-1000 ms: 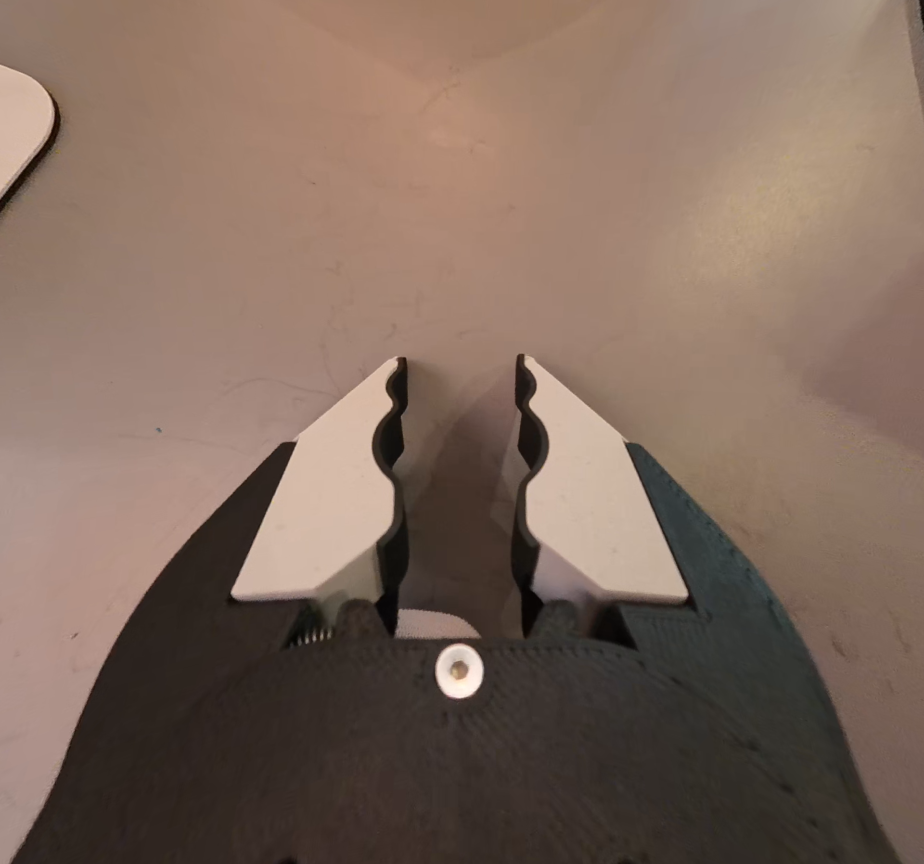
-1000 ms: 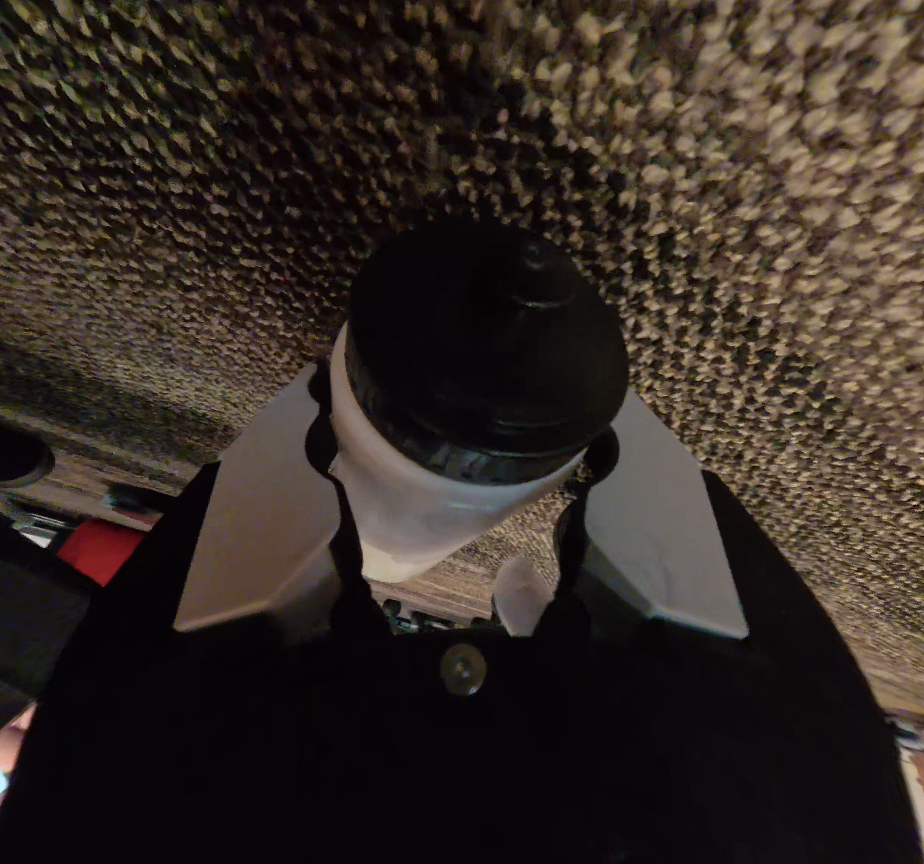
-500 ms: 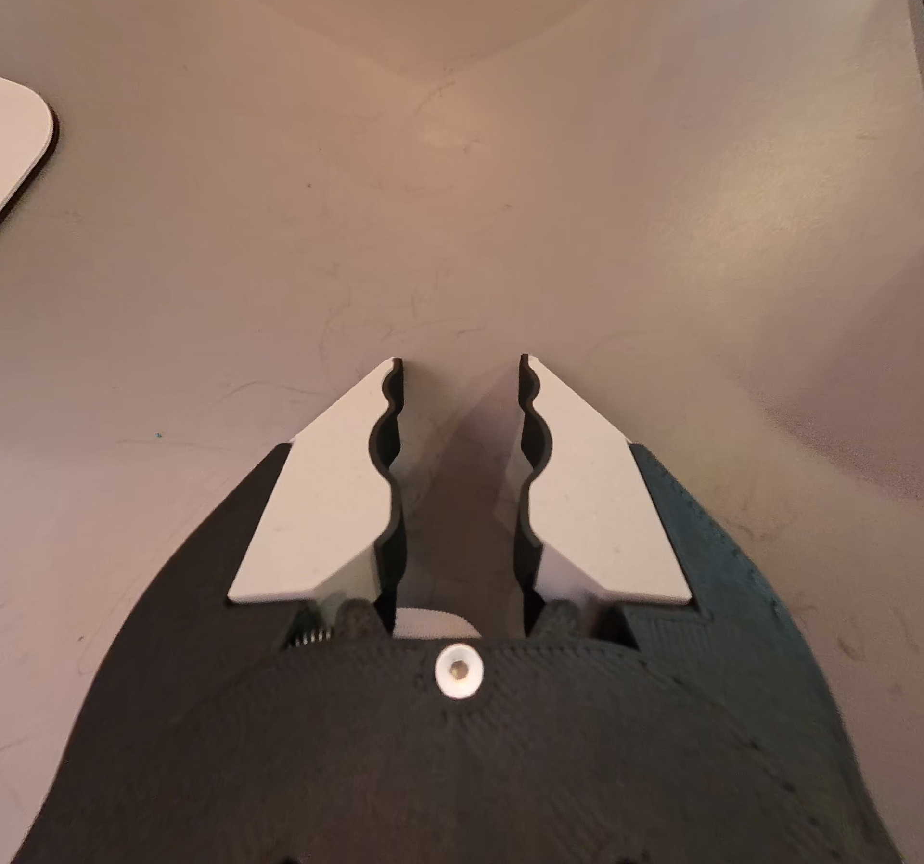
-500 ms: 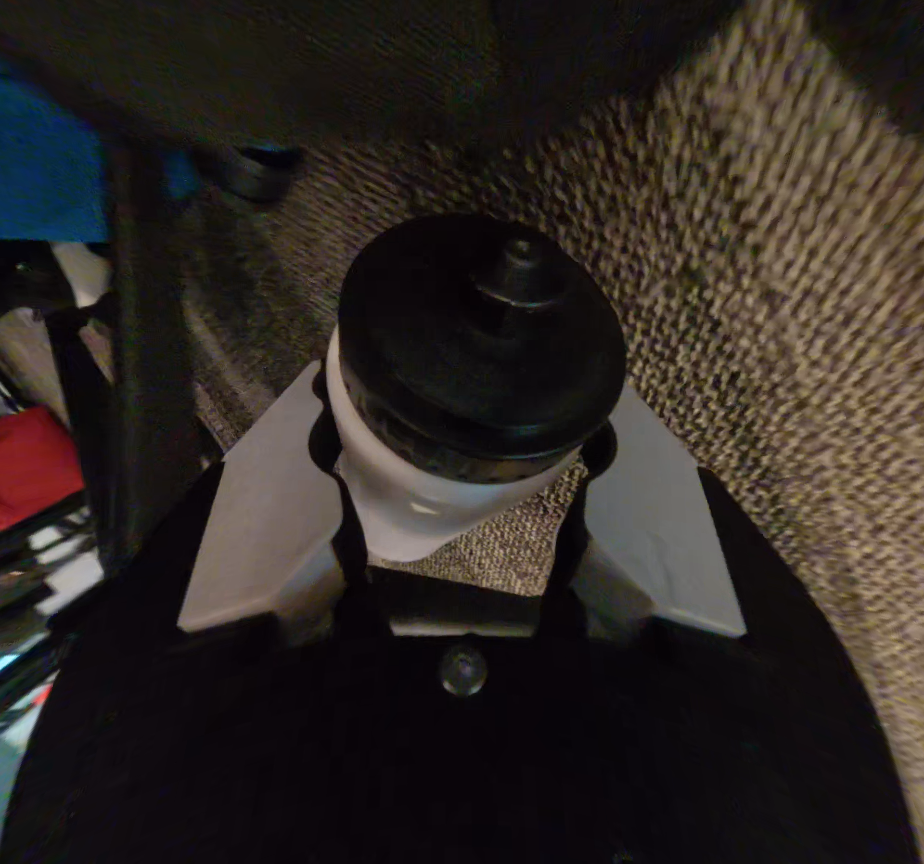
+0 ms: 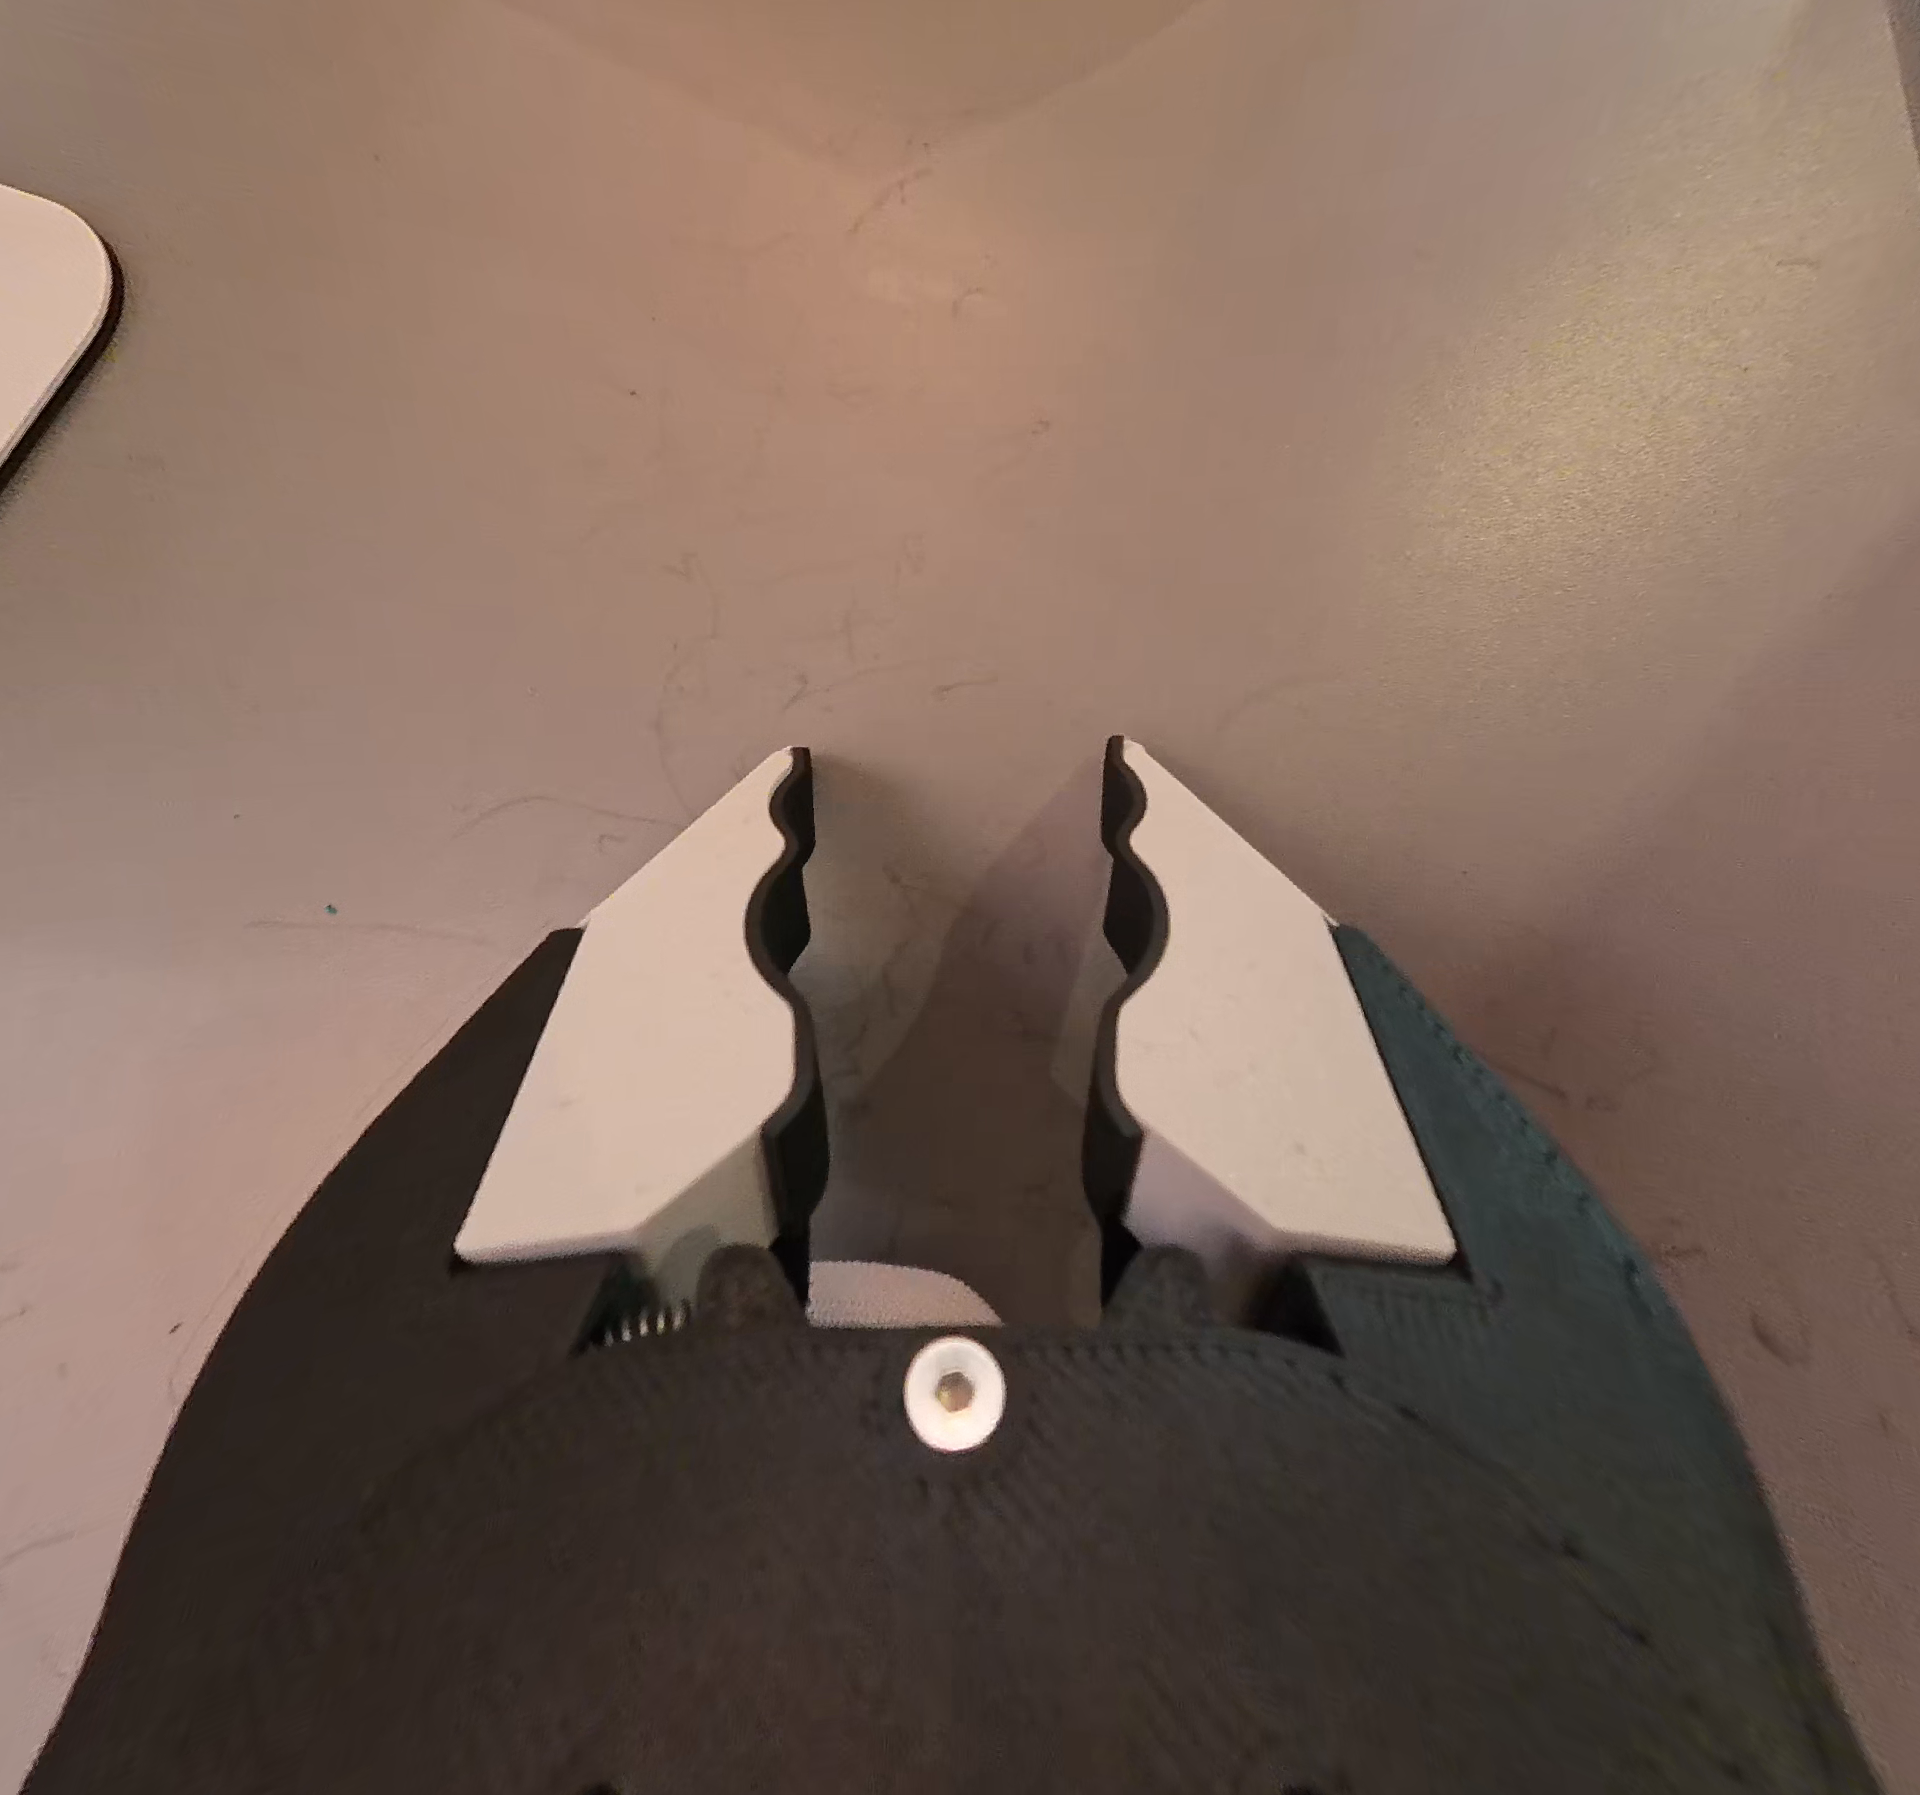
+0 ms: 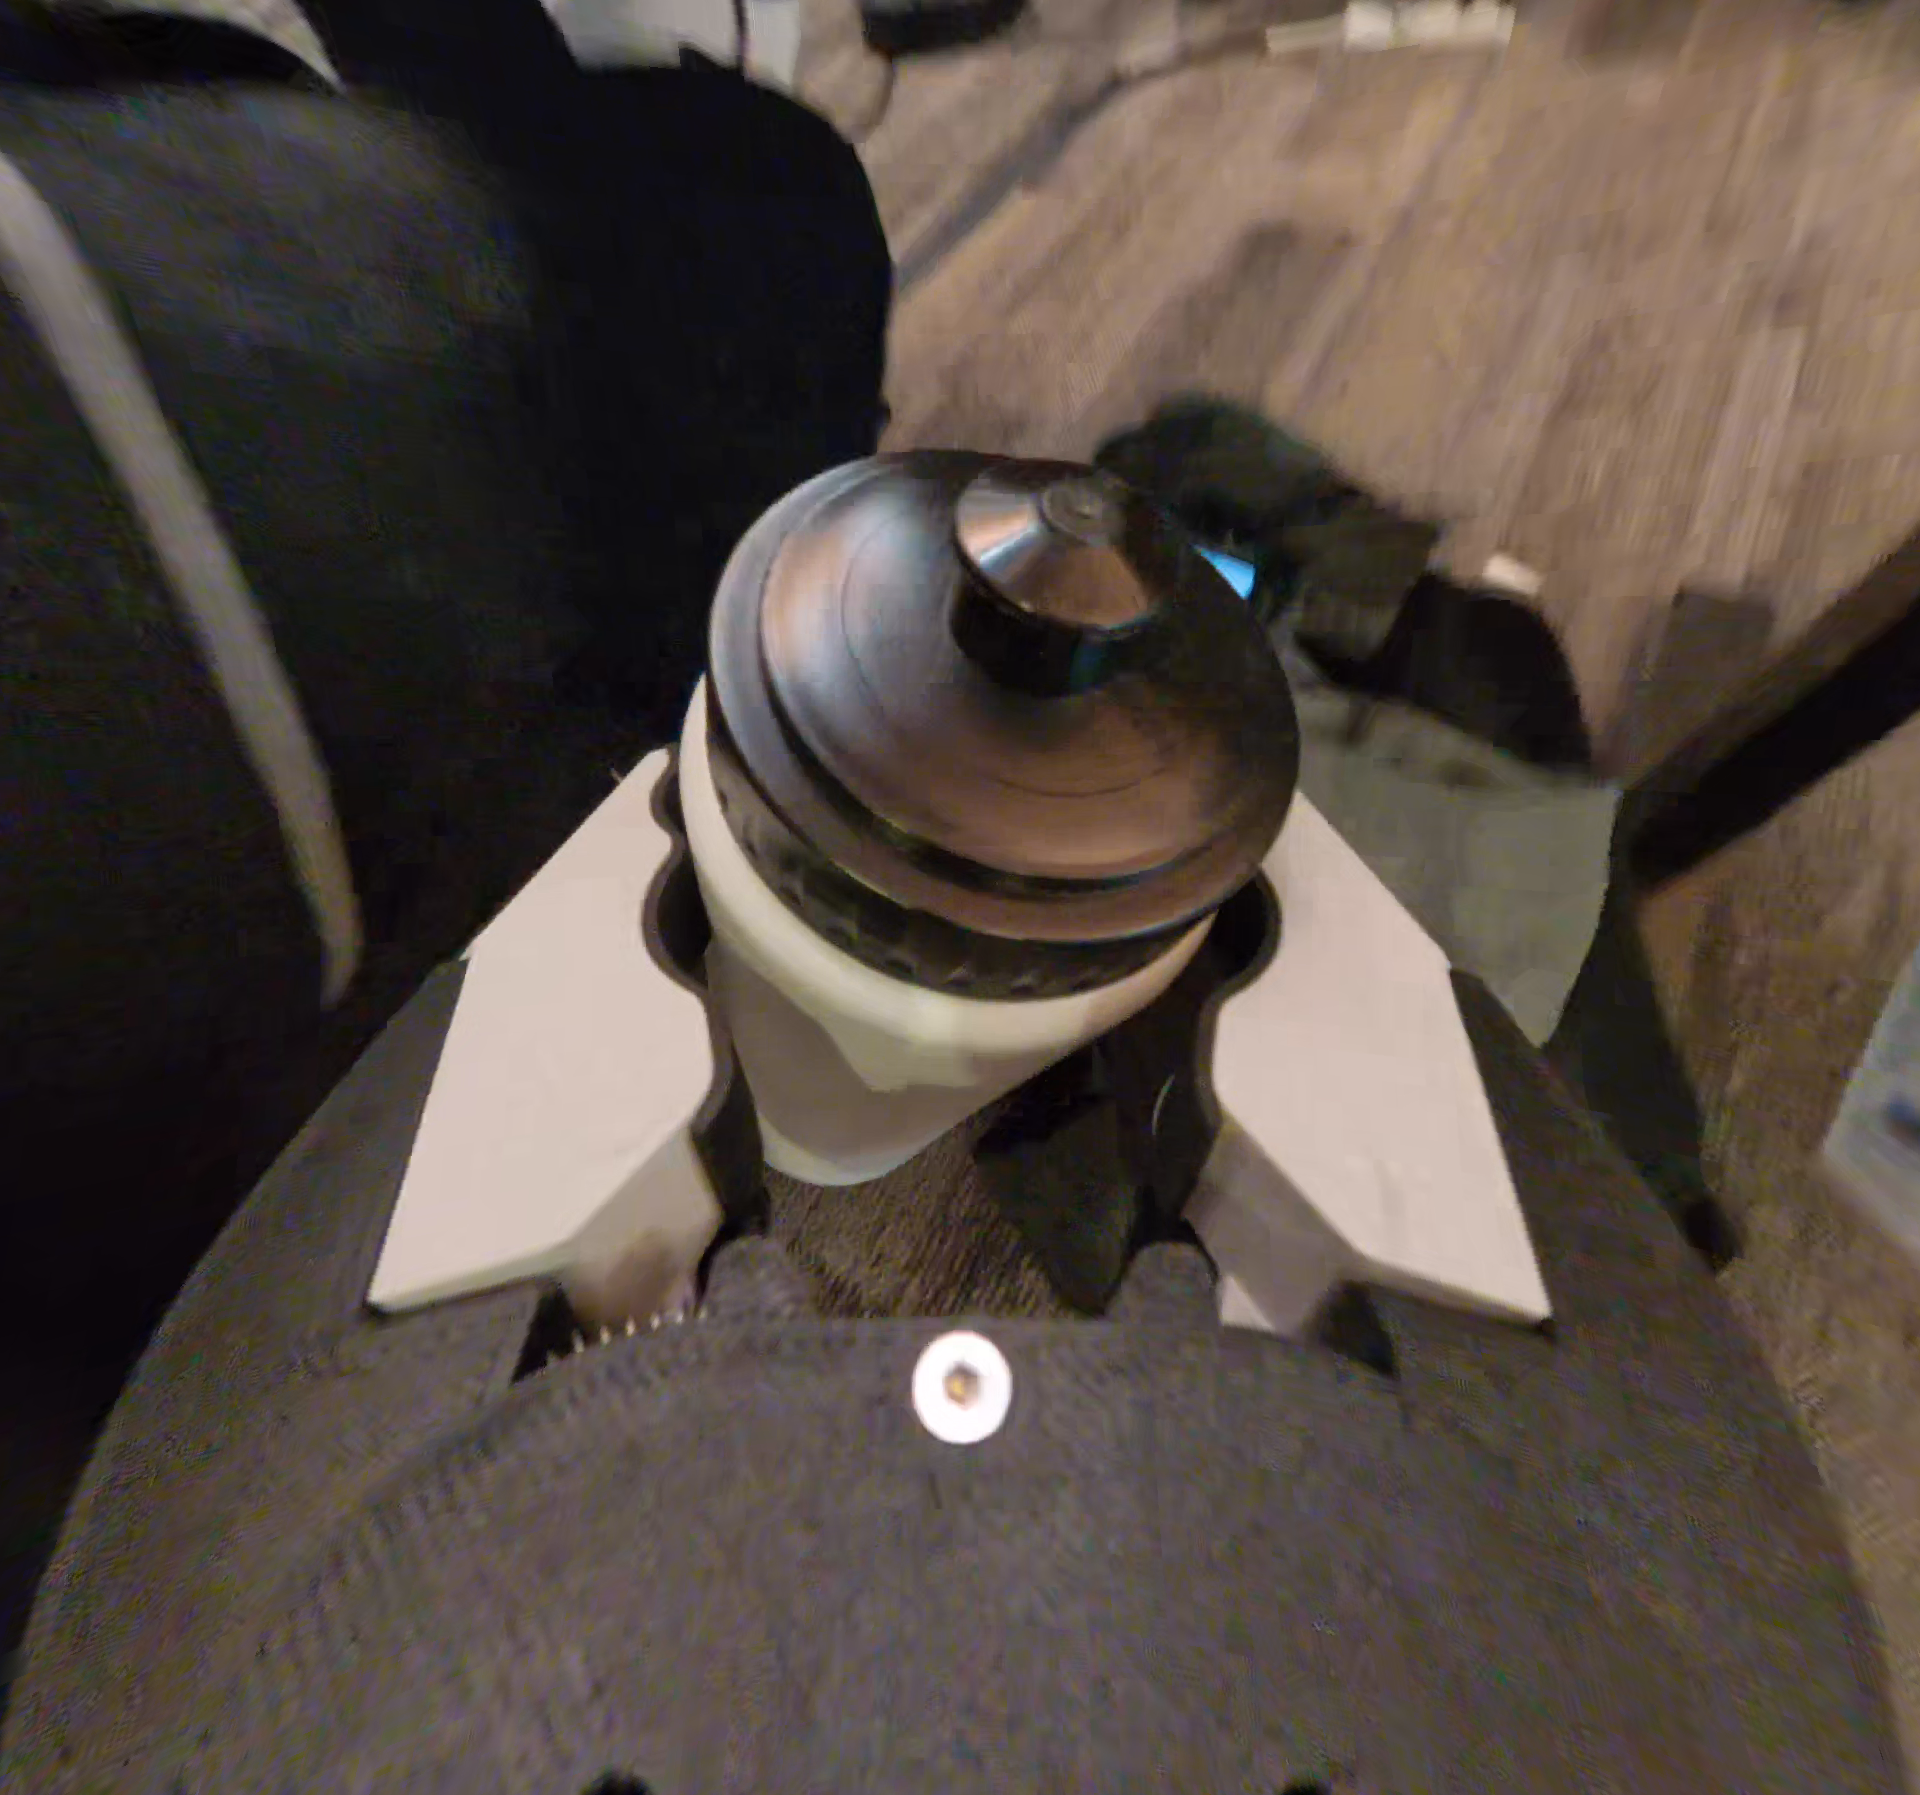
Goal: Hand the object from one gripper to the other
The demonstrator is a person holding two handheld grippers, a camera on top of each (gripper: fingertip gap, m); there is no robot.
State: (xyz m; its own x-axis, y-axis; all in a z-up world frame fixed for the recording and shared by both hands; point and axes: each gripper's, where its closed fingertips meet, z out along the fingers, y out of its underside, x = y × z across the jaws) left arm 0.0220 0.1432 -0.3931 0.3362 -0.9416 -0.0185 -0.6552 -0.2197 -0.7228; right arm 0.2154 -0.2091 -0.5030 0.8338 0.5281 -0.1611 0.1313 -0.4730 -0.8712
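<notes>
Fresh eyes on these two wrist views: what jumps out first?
In the right wrist view, the white bottle with a black sports cap fills the centre, clamped between the right gripper fingers over blurred carpet. In the left wrist view, the left gripper is open and empty above a bare pale table, with a white rounded board at the left edge.

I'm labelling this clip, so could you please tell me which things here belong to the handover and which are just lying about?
Part of the job:
- bottle
- right tongs, shut on it
- left tongs, open, empty

Just lying about:
- white board at the table edge
- dark bag
</notes>
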